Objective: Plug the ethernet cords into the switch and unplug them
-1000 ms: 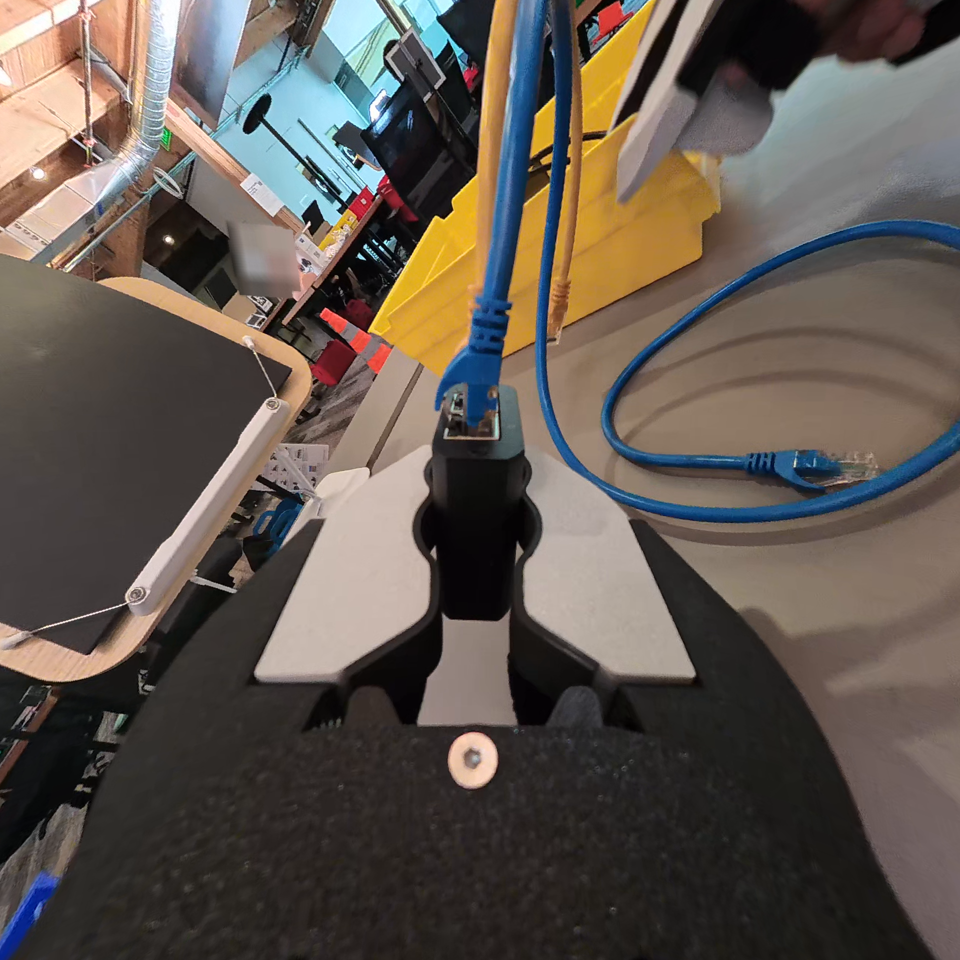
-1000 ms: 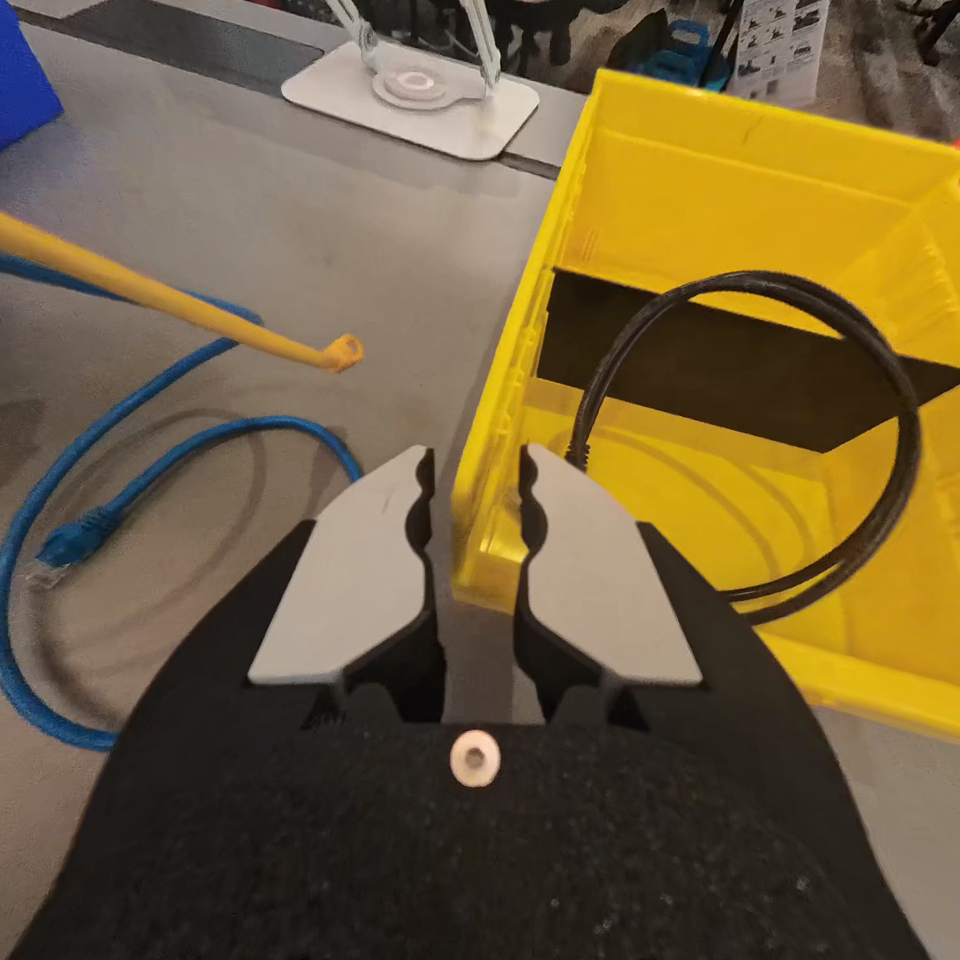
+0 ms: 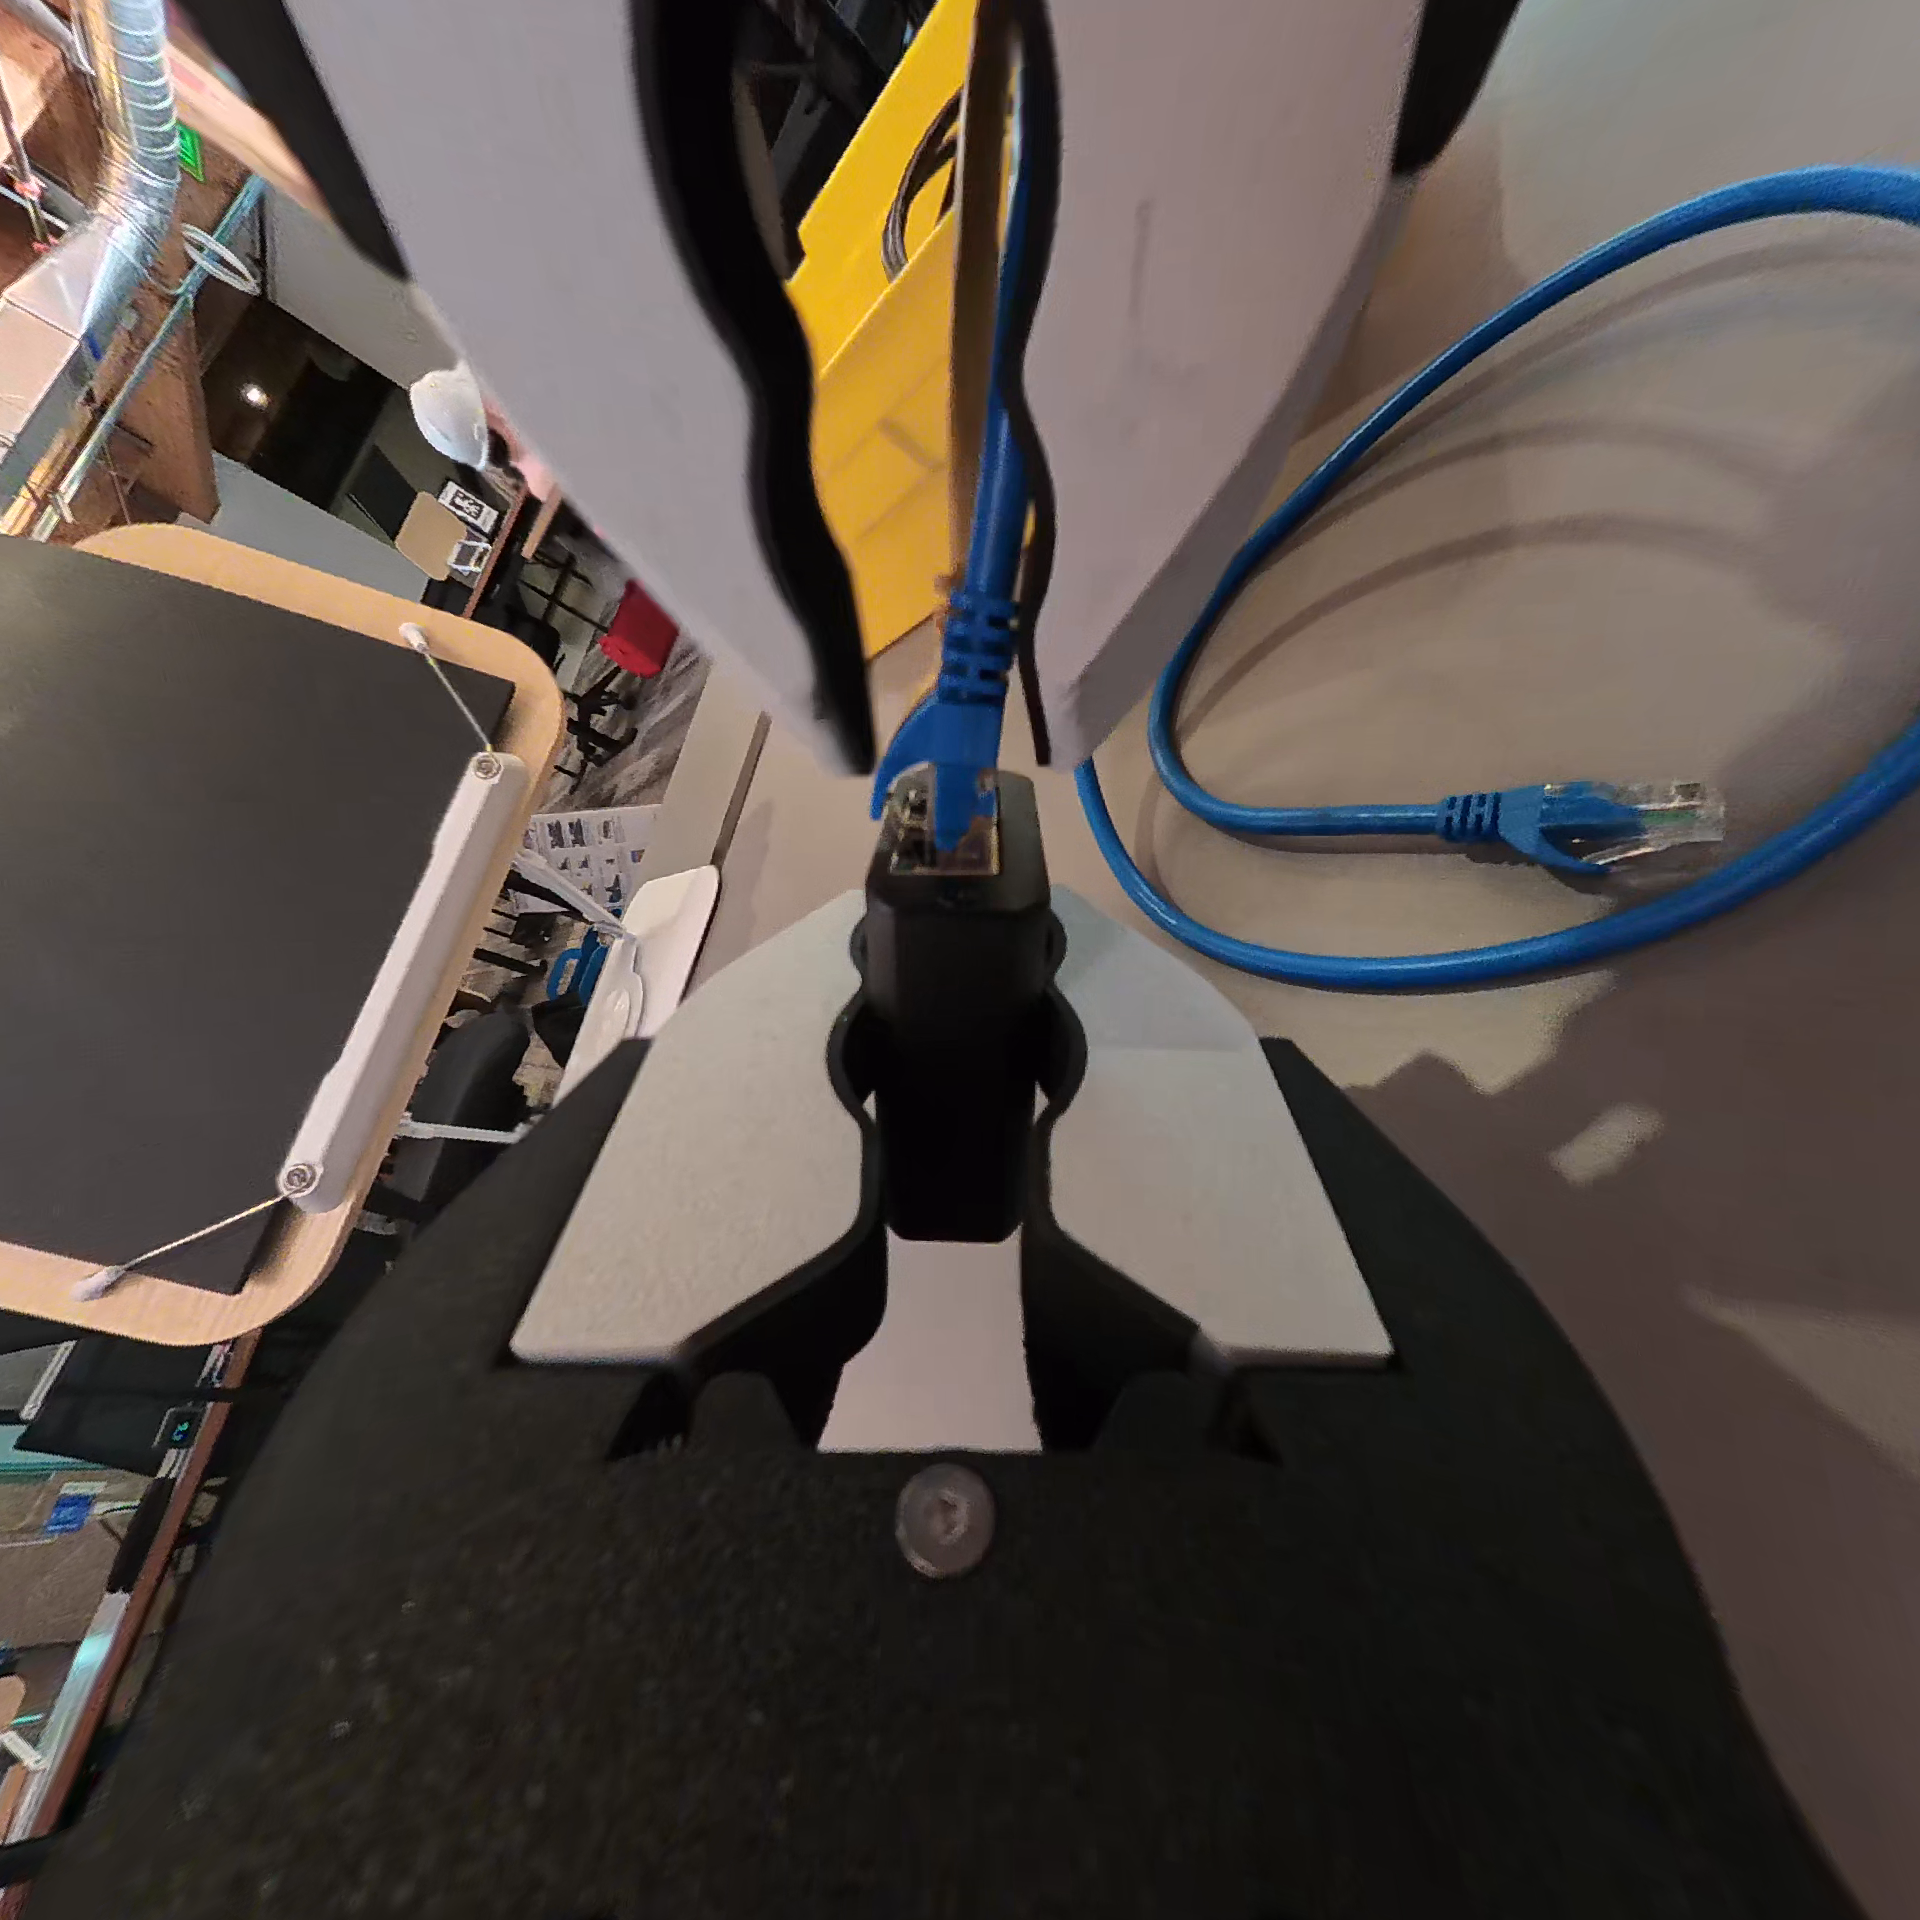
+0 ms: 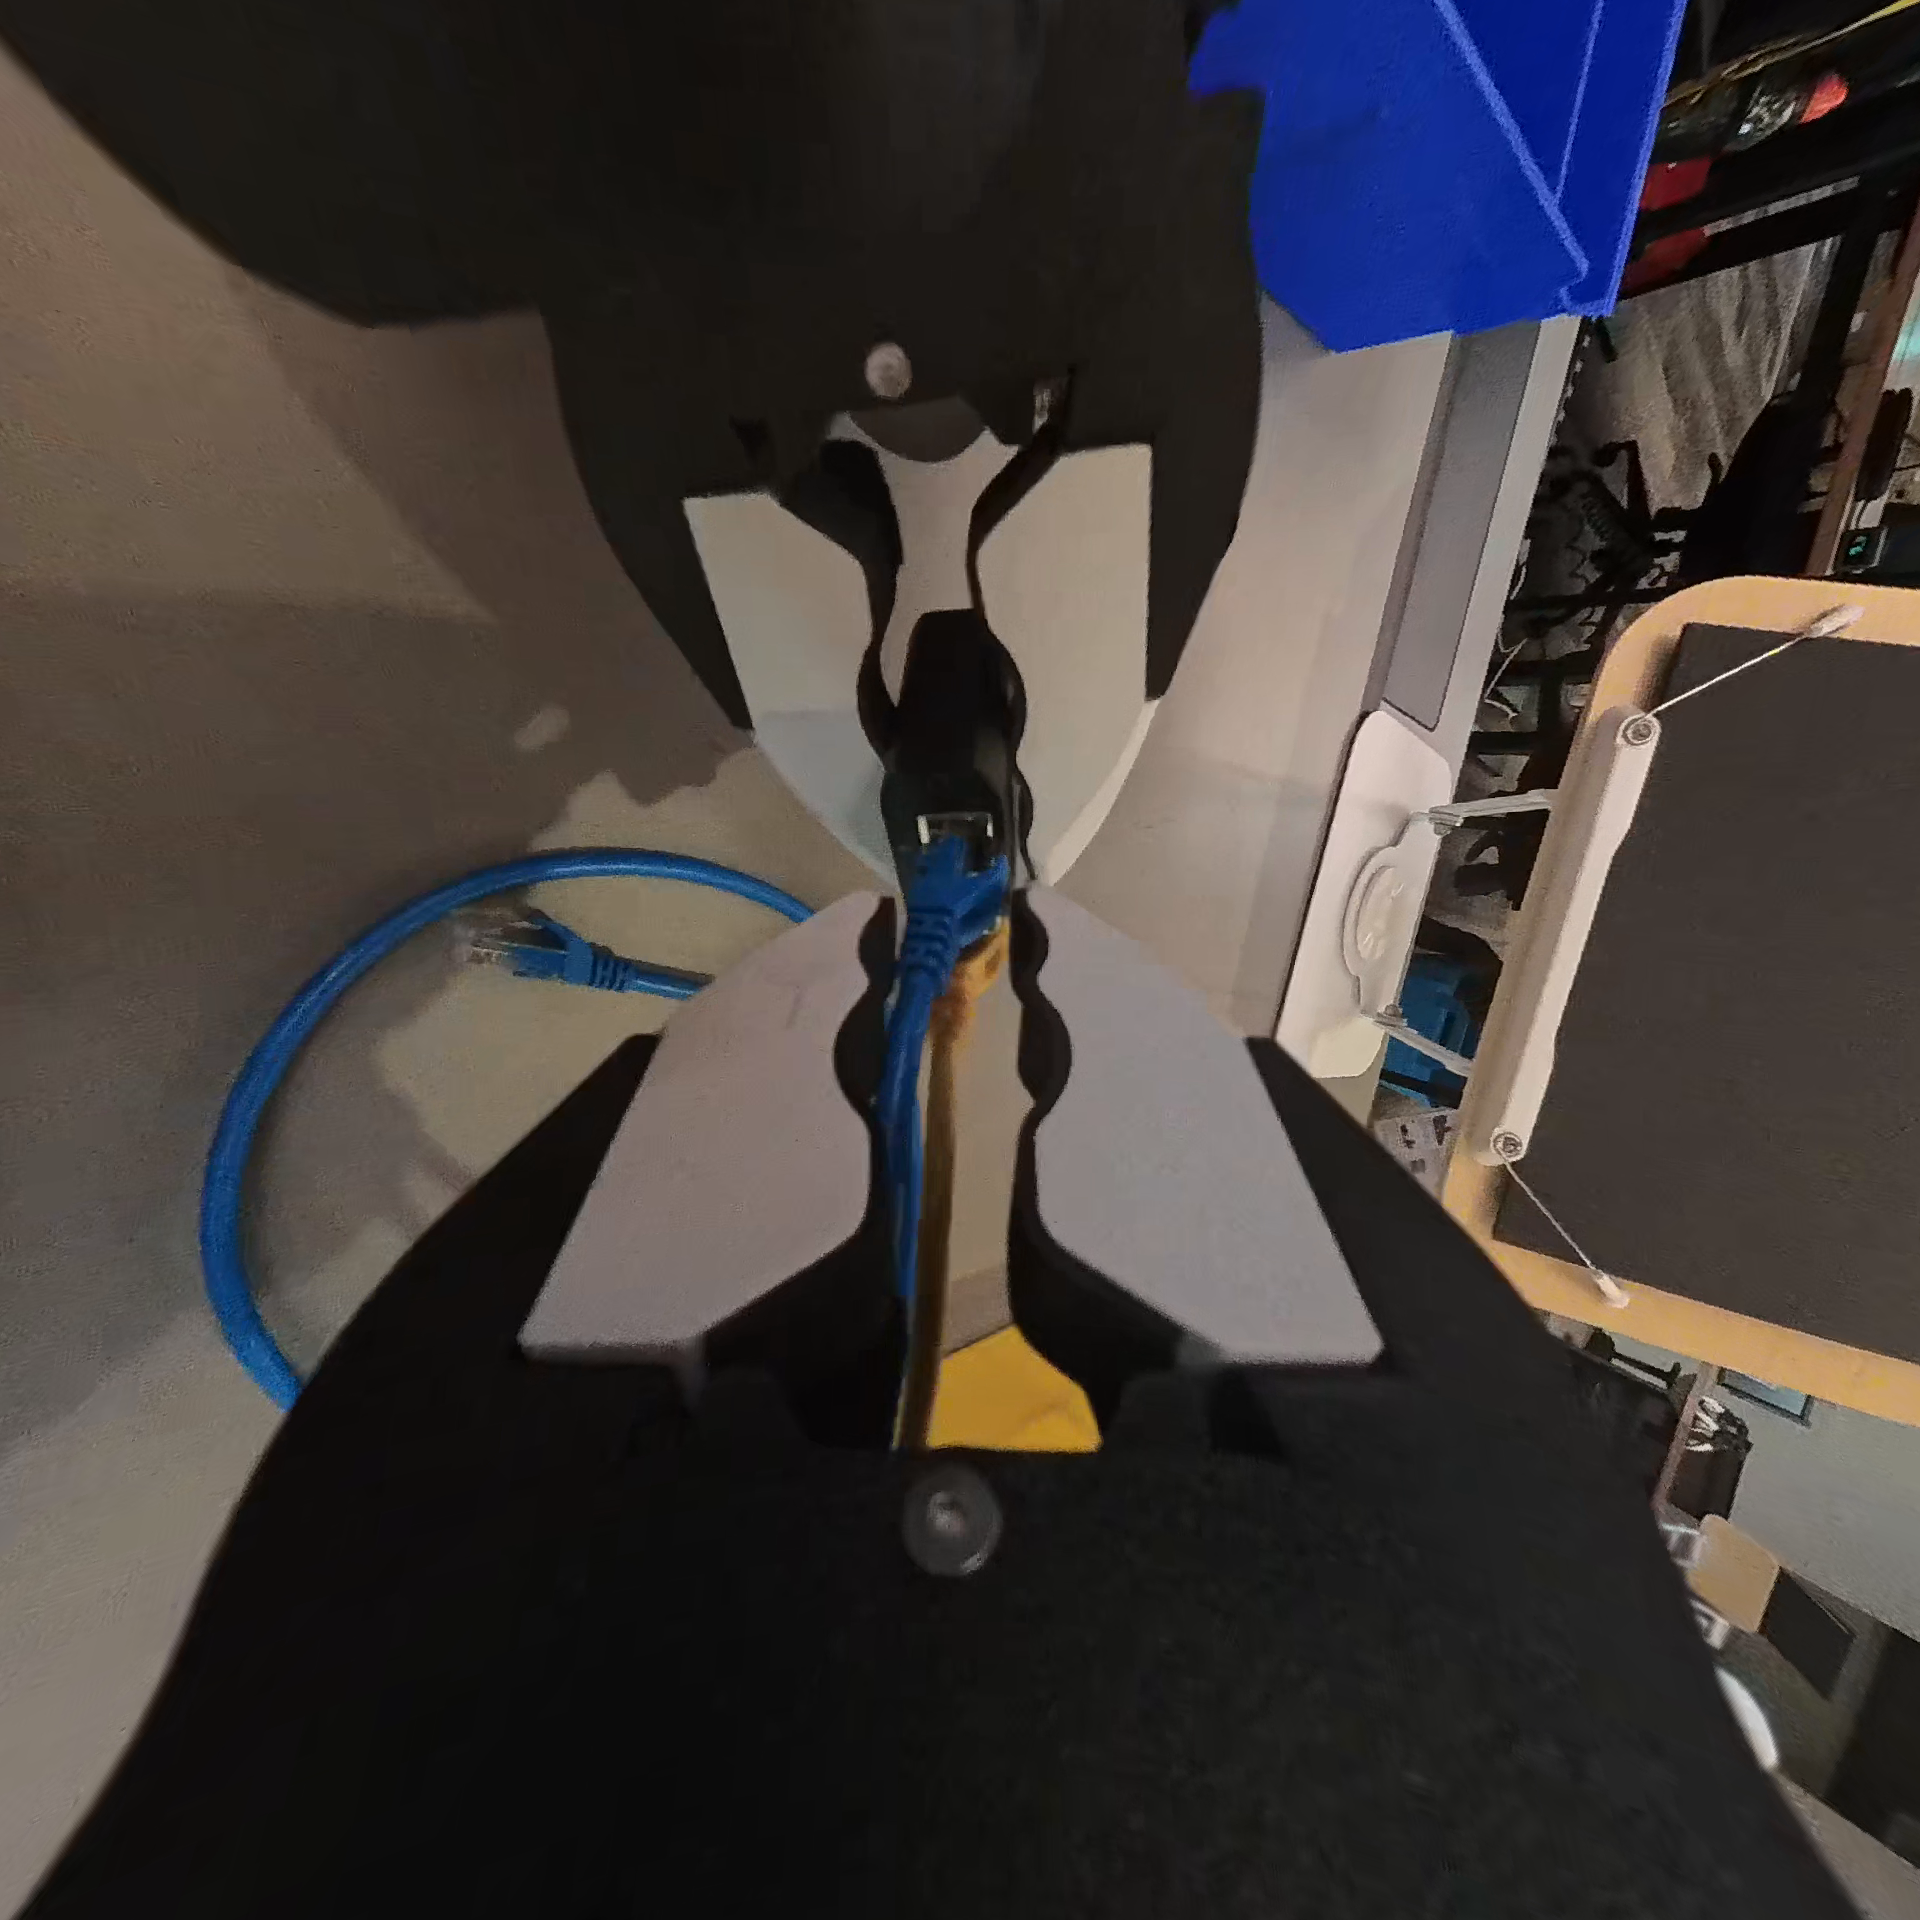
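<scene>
In the left wrist view, the left gripper [image 3: 951,997] is clenched on the black switch [image 3: 951,1039], holding it port-end forward above the grey table [image 3: 1558,1351]. A blue cord's [image 3: 982,582] plug sits in a port; its far end lies loose on the table. The switch looks light, rigid and smooth; its flat sides are the place to pinch. The plug's moulded boot is the firm part to take, since the cord behind it is limp and the latch tab probably fragile. A second ago the right gripper [image 3: 951,727] was far off and blurred; now its fingers flank the plug.

In the right wrist view, the right gripper [image 4: 951,914] is parted, straddling the blue cord and a yellow cord [image 4: 961,997] without touching. Earlier it faced the yellow bin [image 3: 883,343].
</scene>
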